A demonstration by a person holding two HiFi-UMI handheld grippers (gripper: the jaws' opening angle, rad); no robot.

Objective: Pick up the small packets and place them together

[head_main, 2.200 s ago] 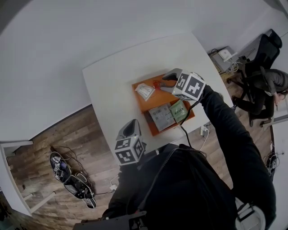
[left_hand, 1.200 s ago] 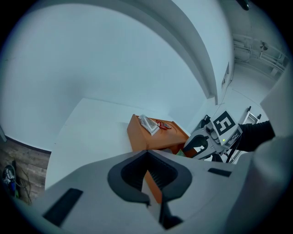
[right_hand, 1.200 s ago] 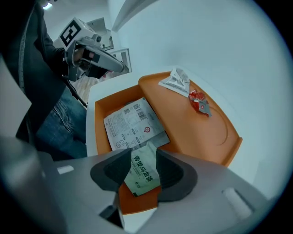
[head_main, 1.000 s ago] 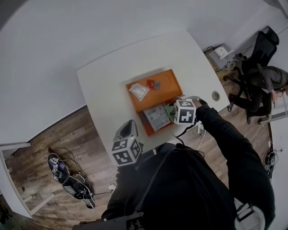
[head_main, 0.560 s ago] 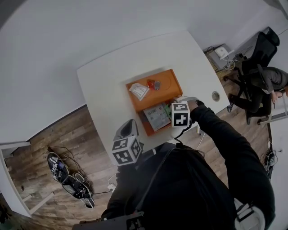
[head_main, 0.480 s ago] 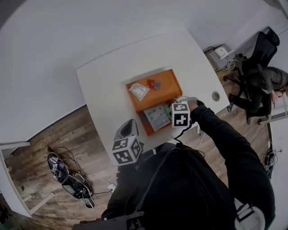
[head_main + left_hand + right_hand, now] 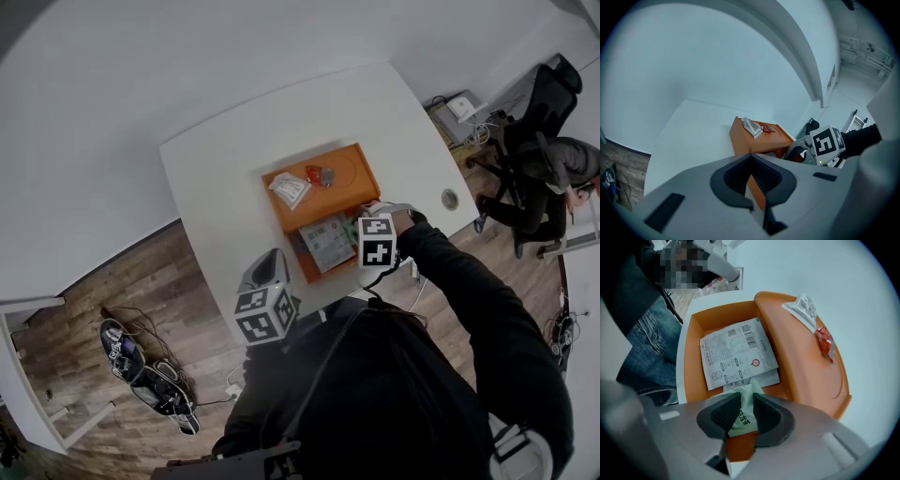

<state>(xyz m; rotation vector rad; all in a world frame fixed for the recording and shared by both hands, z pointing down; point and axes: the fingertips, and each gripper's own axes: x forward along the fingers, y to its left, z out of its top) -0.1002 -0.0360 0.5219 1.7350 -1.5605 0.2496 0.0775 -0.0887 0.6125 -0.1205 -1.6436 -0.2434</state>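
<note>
Closing on the green packet [image 7: 749, 392], my right gripper [image 7: 746, 404] had both dark pads against the packet's sides. The packet stood crumpled between them, its top poking out above the jaws at lower centre of the right gripper view. It sat at the near end of the deep half of the orange tray [image 7: 693, 376]. Just above it in that view lay the large white packet [image 7: 736, 352], flat, printed side up, with a barcode near its top edge. A strip of a second white sheet [image 7: 771, 378] showed under its lower right corner and touched the green one.

The shallow half of the tray [image 7: 797, 352] ran up the right of that frame. It carried the small white packet [image 7: 801, 310] near the top and the red packet [image 7: 825, 343] just below it. Those two were close to each other and well apart from the green one.

In the head view the tray sat on the white table [image 7: 225, 178], right of the table's centre, with my right gripper over its lower right corner.

My left gripper [image 7: 751, 161] was at lower centre of the head view, off the table's near edge. Its jaw tips were together with nothing in them. The left gripper view looked across the table at the tray's side.

A denim leg [image 7: 651, 348] filled the upper left of the right gripper view. There was wood floor [image 7: 112, 291] on the left of the head view and a tangle of cables [image 7: 141, 366] at lower left. A seated person [image 7: 553, 169] was at the far right.
</note>
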